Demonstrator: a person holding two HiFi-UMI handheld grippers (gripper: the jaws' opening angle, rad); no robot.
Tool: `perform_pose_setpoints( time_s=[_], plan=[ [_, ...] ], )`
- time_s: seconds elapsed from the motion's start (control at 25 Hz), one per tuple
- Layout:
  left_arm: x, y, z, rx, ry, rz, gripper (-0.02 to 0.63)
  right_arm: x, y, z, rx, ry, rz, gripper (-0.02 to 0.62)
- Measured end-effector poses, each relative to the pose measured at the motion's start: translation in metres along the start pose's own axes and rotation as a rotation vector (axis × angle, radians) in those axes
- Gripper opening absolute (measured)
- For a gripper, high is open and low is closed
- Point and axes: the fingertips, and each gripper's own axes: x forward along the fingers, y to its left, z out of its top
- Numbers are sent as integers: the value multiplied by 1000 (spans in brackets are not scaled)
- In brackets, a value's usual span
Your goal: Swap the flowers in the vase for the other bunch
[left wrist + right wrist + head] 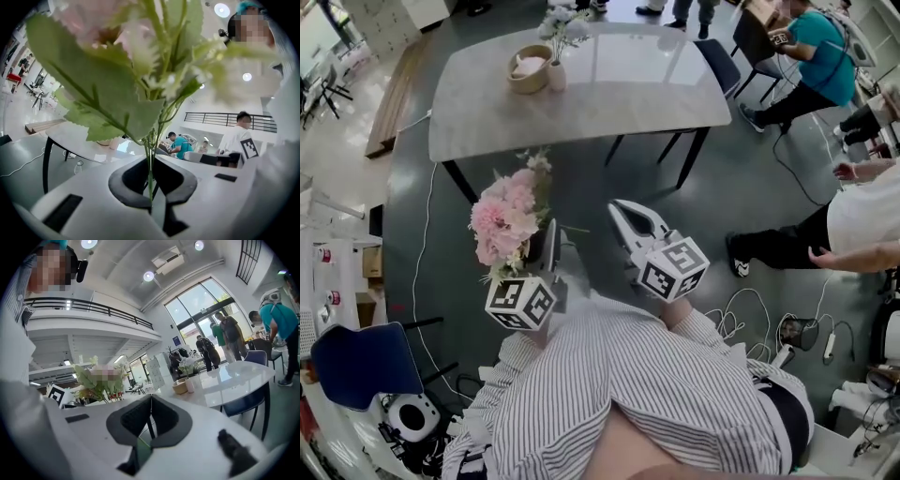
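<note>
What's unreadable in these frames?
Vase flowers: head view, too far and small to identify.
Bowl contents: head view, too small.
Pink bunch blooms: left gripper view, blurred, too close to the lens.
Its stem ends: left gripper view, hidden under the left tongs.

Pink artificial flower bunch (508, 220) upright at left gripper (550, 230). Right gripper (620, 209) beside it, jaws together, nothing in them. Ahead, grey rounded table (628, 89) carries small white vase (556, 75) of pale flowers (562, 22), touching a round wooden bowl (529, 68).
</note>
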Motion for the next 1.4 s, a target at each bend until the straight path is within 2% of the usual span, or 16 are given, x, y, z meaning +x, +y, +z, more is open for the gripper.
perform_pose_setpoints(
  time_s=[0.32,0.72,1.16,1.4],
  plan=[
    [53,38,22,20,-12,-8,28,55,-34,14,-3,-15,-15,15],
    [137,92,91,47,-14,-53,28,150,-76,73,-30,-50,-44,15],
    [209,159,143,77,-3,-86,28,246,-109,108,-40,-76,-76,15],
    [231,185,153,62,16,-119,28,278,-112,110,-44,-67,-105,15]
  ],
)
